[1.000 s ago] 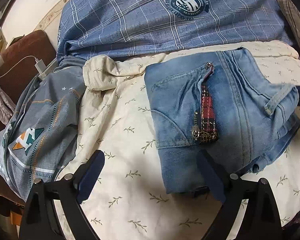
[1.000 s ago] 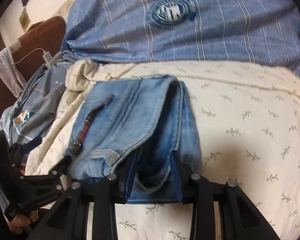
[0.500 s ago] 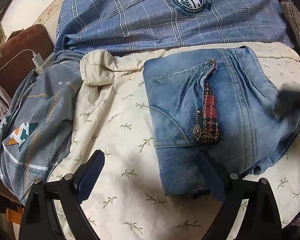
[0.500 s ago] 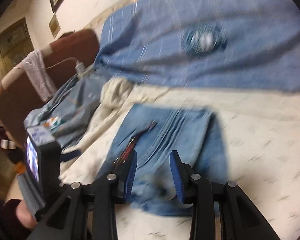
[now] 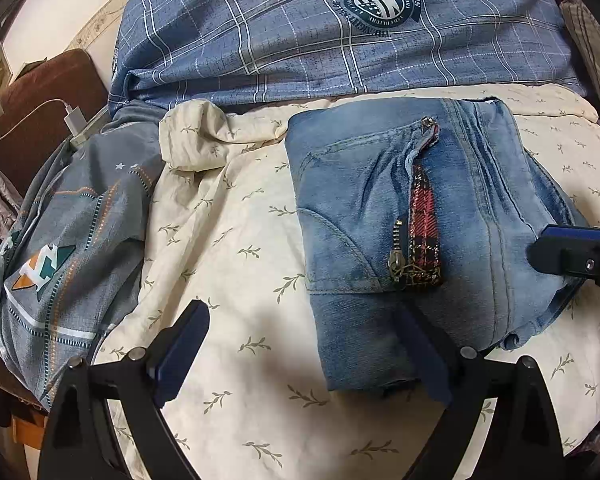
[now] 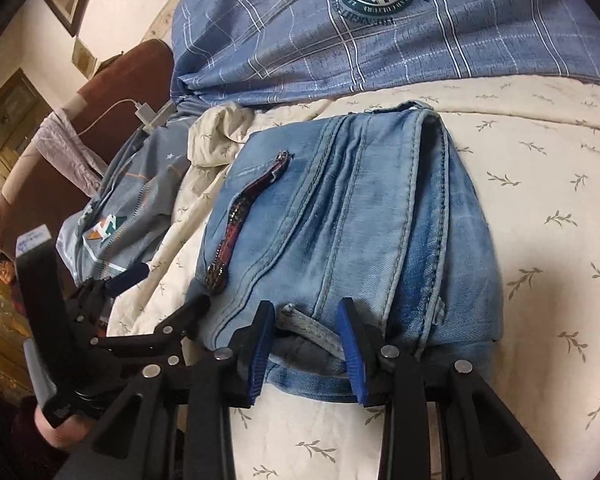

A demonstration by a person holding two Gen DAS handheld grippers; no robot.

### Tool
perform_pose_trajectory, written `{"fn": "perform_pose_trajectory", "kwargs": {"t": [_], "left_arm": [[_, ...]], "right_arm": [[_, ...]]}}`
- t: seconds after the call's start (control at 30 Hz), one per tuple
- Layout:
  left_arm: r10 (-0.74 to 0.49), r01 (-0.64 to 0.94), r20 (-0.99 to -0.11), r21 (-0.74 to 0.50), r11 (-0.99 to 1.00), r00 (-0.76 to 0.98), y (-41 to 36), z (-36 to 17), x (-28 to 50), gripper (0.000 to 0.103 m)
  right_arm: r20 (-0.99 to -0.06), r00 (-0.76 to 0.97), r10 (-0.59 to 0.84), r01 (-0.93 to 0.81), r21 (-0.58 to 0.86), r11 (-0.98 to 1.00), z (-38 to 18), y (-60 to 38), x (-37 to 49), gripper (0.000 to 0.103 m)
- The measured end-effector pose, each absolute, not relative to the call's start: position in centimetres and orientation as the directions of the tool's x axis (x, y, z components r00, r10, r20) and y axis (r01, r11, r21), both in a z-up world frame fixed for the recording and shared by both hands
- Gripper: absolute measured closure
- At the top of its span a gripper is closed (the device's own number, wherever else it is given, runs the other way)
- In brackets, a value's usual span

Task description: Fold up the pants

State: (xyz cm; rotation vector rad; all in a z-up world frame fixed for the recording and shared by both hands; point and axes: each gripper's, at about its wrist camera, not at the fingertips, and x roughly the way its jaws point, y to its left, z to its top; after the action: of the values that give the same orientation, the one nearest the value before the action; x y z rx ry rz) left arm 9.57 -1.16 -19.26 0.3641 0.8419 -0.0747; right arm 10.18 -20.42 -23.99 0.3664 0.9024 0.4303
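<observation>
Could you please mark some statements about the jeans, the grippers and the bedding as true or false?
1. The jeans lie folded into a compact stack on the cream leaf-print sheet. True.
2. The left gripper is shut on the jeans. False: its jaws stand wide open, one finger over the sheet, the other at the jeans' near edge.
3. A red plaid strip runs beside a zipper on the jeans. True.
4. The blue checked bedding covers the jeans. False: it lies beyond them.
5. The right gripper straddles a belt loop at the stack's near edge. True.

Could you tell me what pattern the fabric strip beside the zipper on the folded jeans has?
Red and dark plaid on the fabric strip; clearest in the left wrist view.
</observation>
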Motion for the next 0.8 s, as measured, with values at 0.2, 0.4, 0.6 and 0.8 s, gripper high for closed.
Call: {"fn": "perform_pose_trajectory", "kwargs": {"t": [0.2,0.4,0.6,0.8], "left_arm": [[0.073,0.205,-0.744,0.275,0.939,0.665,-1.1,-19.3,9.6,0.009],[0.070,0.200,-0.730,0.276,0.940,0.680,-1.0,-18.8,9.1,0.009],[0.043,0.183,-0.671,0.262,0.947,0.741,-0.1,-15.4,6.8,0.009],[0.018,0.151,-0.552,0.259,0.954,0.834,0.0,-9.7,3.2,0.009]], "right_arm": [[-0.674,0.551,0.492,-0.210,0.458,0.863,-23.9,-20.4,9.9,0.066],[-0.683,0.561,0.468,-0.205,0.433,0.878,-23.7,-20.1,9.2,0.066],[-0.650,0.603,0.461,-0.225,0.416,0.881,-20.0,-20.7,6.8,0.065],[-0.571,0.728,0.379,-0.218,0.332,0.918,-14.8,-22.0,3.0,0.038]]}}
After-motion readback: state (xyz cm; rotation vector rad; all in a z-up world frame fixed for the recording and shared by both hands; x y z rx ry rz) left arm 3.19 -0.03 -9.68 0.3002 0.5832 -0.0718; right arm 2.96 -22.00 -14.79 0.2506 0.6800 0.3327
